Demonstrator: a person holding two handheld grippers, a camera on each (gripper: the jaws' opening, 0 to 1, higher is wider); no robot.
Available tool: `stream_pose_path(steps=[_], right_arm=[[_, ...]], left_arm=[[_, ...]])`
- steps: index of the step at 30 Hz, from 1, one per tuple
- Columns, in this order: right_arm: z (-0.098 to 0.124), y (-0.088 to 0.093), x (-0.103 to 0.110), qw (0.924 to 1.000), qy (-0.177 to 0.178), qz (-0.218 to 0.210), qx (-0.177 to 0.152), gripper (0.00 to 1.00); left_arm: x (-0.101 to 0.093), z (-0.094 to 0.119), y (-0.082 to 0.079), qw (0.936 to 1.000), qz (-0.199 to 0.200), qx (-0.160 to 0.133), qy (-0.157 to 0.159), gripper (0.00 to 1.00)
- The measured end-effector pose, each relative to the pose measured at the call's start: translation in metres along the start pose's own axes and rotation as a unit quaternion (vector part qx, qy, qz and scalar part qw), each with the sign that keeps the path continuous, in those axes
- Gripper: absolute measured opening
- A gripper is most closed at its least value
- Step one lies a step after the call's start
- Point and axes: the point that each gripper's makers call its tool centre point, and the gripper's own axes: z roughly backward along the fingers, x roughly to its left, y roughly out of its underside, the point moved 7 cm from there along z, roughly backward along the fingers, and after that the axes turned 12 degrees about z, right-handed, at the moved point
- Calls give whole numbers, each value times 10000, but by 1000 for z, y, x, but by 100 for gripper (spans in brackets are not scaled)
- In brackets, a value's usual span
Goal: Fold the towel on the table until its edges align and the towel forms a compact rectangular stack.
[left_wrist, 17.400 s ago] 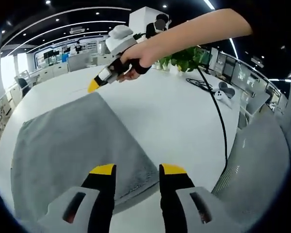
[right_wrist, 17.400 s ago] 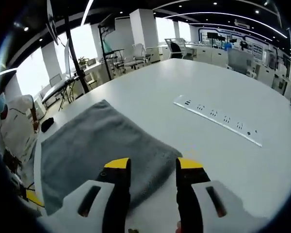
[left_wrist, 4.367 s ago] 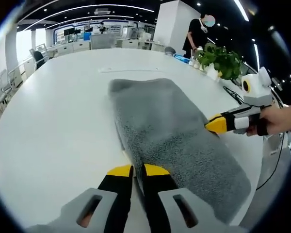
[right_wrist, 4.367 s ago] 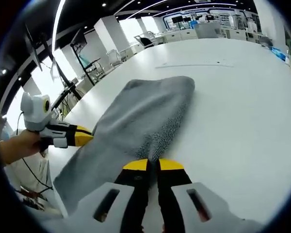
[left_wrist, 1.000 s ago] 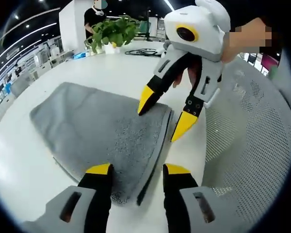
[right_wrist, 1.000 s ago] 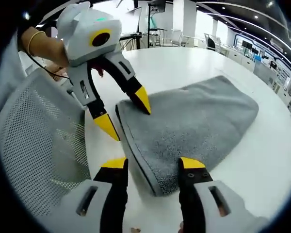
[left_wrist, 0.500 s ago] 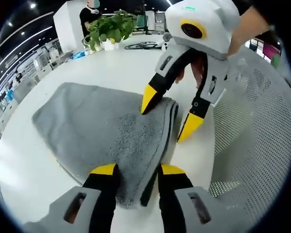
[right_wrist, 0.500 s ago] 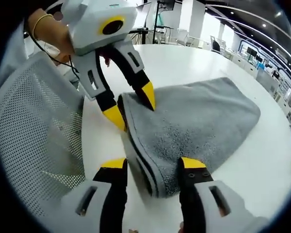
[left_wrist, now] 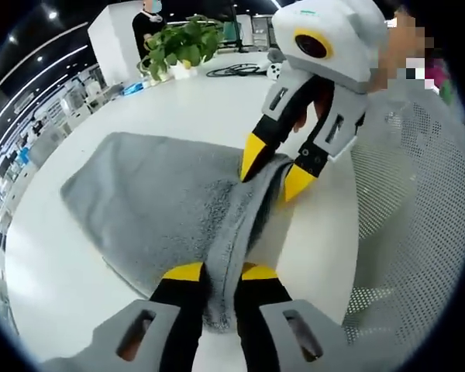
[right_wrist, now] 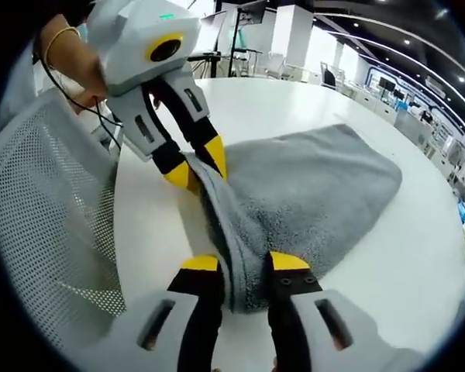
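Observation:
A grey towel (left_wrist: 163,205), folded into a long strip, lies on the white table (left_wrist: 209,101). My left gripper (left_wrist: 221,273) is shut on one corner of the towel's near end, the edge pinched between its yellow-tipped jaws. My right gripper (left_wrist: 277,167) comes in from above in the left gripper view, shut on the other corner of the same end. In the right gripper view my right gripper (right_wrist: 244,263) clamps the grey towel (right_wrist: 310,194), and the left gripper (right_wrist: 195,164) holds the corner beyond it. The held edge is bunched and raised off the table.
A grey mesh chair (left_wrist: 418,225) stands right by the table edge, also the mesh chair (right_wrist: 46,225) in the right gripper view. A potted plant (left_wrist: 178,46) and a black cable (left_wrist: 236,71) sit at the far side of the table. A person stands behind the plant.
Both grippers went from open around the towel's near end to shut on its two corners. The pinched edge has bunched up and lifted slightly.

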Motion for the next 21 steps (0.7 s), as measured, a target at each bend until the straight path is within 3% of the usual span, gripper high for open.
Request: stream_pose_path(steps=[5, 9, 12, 15, 19, 21], right_arm=[[0, 1, -4, 9996, -104, -253, 26, 16], [2, -2, -7, 9981, -282, -536, 66, 16], [5, -6, -8, 9976, -355, -583, 70, 17], [7, -8, -4, 9982, -357, -482, 65, 19], [12, -10, -1, 9995, -150, -283, 37, 23], [14, -10, 1, 9998, -53, -190, 58, 26]], left_arm=[[5, -1, -1, 9998, 113, 52, 138, 11], [11, -2, -2, 9971, 573, 189, 461, 10], [19, -1, -6, 9865, 1301, 449, 889, 10], [25, -3, -7, 9775, 1682, 571, 1137, 9], [28, -4, -5, 9678, 2113, 574, 1239, 9], [31, -6, -3, 9553, 2592, 523, 1320, 9]])
